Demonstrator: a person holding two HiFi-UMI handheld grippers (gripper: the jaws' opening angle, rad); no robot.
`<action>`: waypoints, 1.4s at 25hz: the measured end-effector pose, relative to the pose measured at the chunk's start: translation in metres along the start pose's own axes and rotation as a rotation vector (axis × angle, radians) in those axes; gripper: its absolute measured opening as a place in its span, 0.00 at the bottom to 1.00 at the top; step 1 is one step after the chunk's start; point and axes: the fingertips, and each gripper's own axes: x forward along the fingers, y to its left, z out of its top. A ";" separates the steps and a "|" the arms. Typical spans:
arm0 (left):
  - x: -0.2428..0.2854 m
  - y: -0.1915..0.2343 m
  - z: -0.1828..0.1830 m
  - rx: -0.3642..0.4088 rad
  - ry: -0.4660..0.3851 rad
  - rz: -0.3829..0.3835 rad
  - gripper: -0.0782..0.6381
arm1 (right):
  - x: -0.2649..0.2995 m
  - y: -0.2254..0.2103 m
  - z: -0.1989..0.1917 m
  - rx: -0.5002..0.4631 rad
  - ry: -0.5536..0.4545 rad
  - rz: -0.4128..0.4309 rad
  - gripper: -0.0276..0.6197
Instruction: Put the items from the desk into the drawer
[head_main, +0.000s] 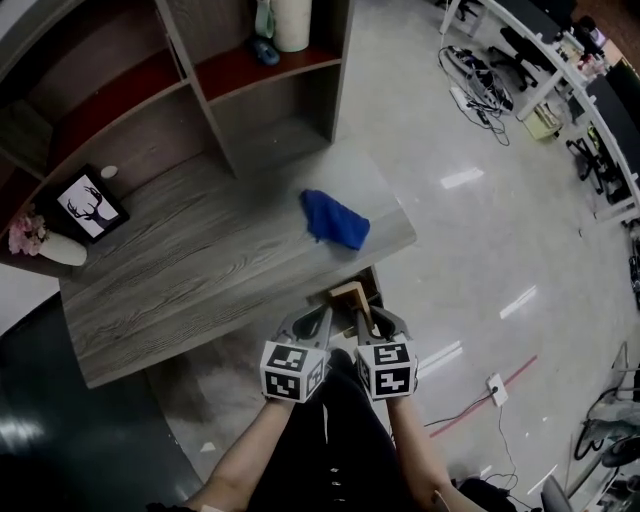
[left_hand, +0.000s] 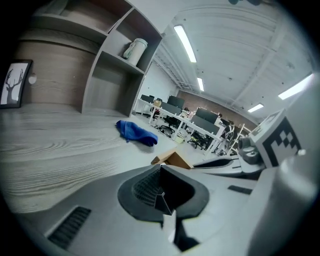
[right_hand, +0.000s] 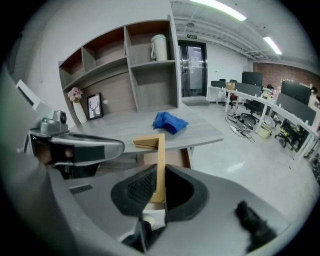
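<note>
A blue cloth (head_main: 335, 220) lies crumpled near the right end of the grey wood desk (head_main: 200, 270). It also shows in the left gripper view, as the blue cloth (left_hand: 136, 131), and in the right gripper view (right_hand: 170, 121). My right gripper (head_main: 372, 322) is shut on a tan L-shaped wooden piece (right_hand: 159, 150), held upright just in front of the desk edge. Behind it, under the desktop, the drawer (right_hand: 177, 157) stands open. My left gripper (head_main: 318, 322) hangs right beside it, shut with nothing between its pads (left_hand: 145, 187).
A framed deer picture (head_main: 90, 208) and a white vase with pink flowers (head_main: 45, 245) stand at the desk's left rear. A shelf unit (head_main: 230, 90) with a white canister (head_main: 292, 22) rises behind. Office desks and floor cables (head_main: 480, 90) lie to the right.
</note>
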 end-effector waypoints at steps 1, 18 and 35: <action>-0.001 0.002 -0.005 -0.007 0.002 0.006 0.12 | 0.003 0.003 -0.005 0.001 0.007 0.006 0.12; 0.015 0.042 -0.066 -0.024 0.016 0.027 0.12 | 0.066 0.025 -0.052 -0.016 0.028 0.000 0.12; 0.021 0.055 -0.076 -0.019 0.026 0.019 0.12 | 0.081 0.012 -0.041 -0.074 -0.046 -0.171 0.20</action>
